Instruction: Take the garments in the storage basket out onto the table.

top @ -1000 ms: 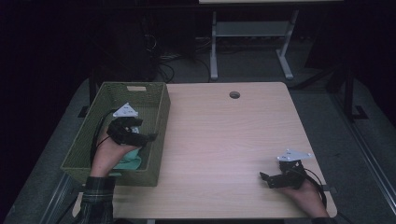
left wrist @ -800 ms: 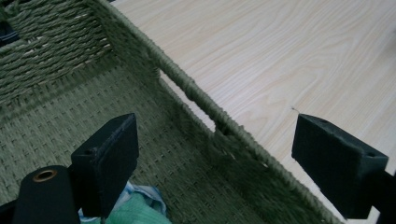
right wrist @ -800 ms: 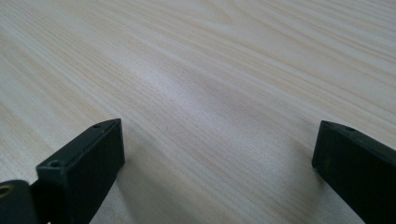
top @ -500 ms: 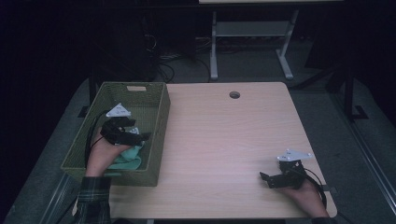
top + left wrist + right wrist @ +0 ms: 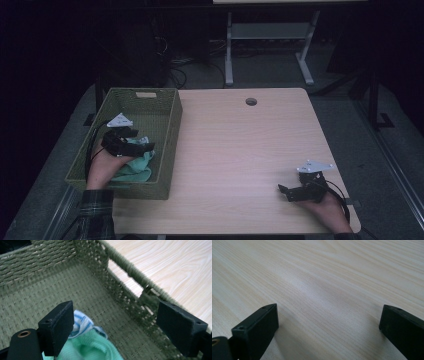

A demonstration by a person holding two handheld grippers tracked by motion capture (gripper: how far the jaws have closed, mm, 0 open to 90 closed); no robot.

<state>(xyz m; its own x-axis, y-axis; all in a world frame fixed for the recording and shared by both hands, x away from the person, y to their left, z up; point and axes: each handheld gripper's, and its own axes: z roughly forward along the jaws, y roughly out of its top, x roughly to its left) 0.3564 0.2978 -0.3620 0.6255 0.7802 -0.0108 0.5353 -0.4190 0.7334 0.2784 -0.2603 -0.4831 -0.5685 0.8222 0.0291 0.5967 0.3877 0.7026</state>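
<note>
Left gripper (image 5: 117, 322) spread wide over the cloths in the woven basket (image 5: 167, 130)

The mint-green cloth (image 5: 92, 346) lies just below and toward the left jaw, with a blue-striped cloth (image 5: 82, 325) touching its far edge; both sit near the basket's worktop-side wall. The right gripper (image 5: 292, 192), also spread and holding nothing, rests well apart on the bare worktop (image 5: 240, 145), so the left is far nearer.

A pale wood-grain surface (image 5: 240, 150) has a round cable hole (image 5: 251, 101) near its far edge, and beyond it, on the dark floor, stand a metal stand's grey legs (image 5: 229, 55) beside tangled cables (image 5: 172, 62).
</note>
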